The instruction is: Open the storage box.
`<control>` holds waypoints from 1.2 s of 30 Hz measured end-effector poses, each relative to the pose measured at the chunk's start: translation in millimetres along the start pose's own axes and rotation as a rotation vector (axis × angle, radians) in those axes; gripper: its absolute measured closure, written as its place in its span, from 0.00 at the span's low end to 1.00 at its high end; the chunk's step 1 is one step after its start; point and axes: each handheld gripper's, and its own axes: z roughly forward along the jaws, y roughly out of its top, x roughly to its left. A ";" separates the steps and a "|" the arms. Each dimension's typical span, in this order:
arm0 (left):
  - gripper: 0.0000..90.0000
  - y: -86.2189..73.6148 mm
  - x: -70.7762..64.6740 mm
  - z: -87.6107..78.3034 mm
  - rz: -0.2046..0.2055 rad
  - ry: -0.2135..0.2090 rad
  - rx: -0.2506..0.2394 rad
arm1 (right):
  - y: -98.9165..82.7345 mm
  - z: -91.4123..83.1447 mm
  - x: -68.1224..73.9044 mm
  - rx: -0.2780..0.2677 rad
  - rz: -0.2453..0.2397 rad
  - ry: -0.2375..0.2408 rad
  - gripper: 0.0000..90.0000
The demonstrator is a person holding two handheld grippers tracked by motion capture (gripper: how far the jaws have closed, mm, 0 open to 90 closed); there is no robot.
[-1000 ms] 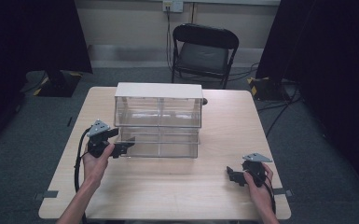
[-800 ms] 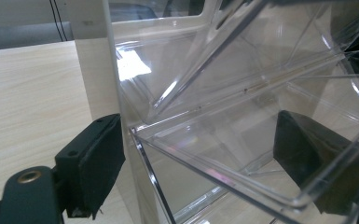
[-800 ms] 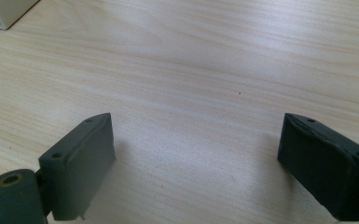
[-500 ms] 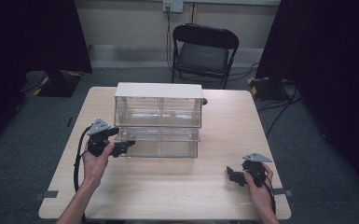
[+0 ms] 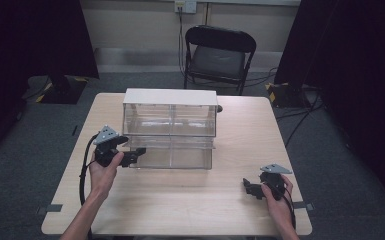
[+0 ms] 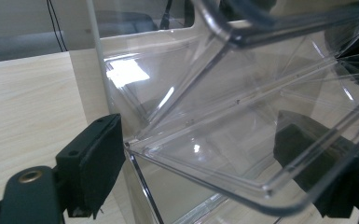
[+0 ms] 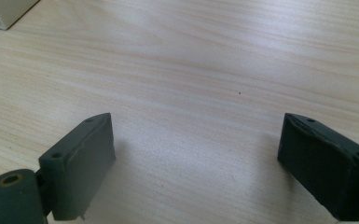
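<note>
My left gripper has fingers wide open, straddling the one clear drawer box's lower drawer corner; right gripper gapes empty over the surface near its right front corner.

The clear drawer box blocks the table's middle; bare wood lies open nearer the person.
</note>
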 end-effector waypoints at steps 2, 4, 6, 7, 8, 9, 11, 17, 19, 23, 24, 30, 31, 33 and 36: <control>0.18 0.6 0.3 -0.4 0.001 0.002 0.000 | 0.0 0.0 0.0 0.000 0.000 0.000 0.11; 0.18 1.1 0.6 -0.3 0.000 0.000 0.001 | 0.0 0.0 0.0 0.000 0.000 0.000 0.11; 0.18 1.7 1.1 -0.2 0.002 0.000 0.000 | 0.0 0.0 0.0 0.000 0.000 0.000 0.11; 0.18 1.7 1.1 -0.2 0.000 0.001 -0.002 | 0.0 0.0 0.0 0.000 0.000 0.000 0.11; 0.17 1.7 1.0 -0.1 -0.004 0.003 -0.003 | 0.0 0.0 0.0 0.000 0.000 0.000 0.11; 0.17 1.8 1.2 -0.1 -0.004 0.002 -0.004 | 0.0 0.0 0.0 0.000 0.000 0.000 0.11; 0.17 1.8 1.3 -0.2 -0.005 0.000 -0.003 | 0.0 0.0 0.0 0.000 0.000 0.000 0.11; 0.17 2.4 1.4 -1.5 -0.022 -0.004 -0.018 | 0.1 0.1 -0.1 0.000 -0.001 0.000 0.11; 0.17 2.6 1.9 -1.8 -0.015 -0.005 -0.013 | 0.1 0.1 -0.1 0.000 -0.001 0.000 0.11; 0.17 3.6 2.0 -1.7 -0.017 -0.004 -0.008 | 0.1 0.1 -0.1 0.000 -0.001 0.001 0.11; 0.17 4.1 2.2 -1.8 -0.012 -0.004 -0.005 | 0.1 0.1 -0.1 0.000 -0.001 0.000 0.11; 0.17 8.2 -0.3 -0.4 0.000 -0.009 -0.003 | 0.2 0.2 -0.1 0.001 -0.001 0.000 0.11; 0.16 8.6 -1.3 0.0 -0.007 -0.008 -0.005 | 0.2 0.2 -0.1 0.002 -0.001 0.000 0.11; 0.16 9.7 -0.9 0.0 0.002 -0.005 0.002 | 0.2 0.3 -0.1 0.001 -0.002 0.001 0.11; 0.16 10.6 -0.6 0.7 -0.003 -0.007 -0.001 | 0.2 0.2 -0.1 0.002 -0.001 0.001 0.11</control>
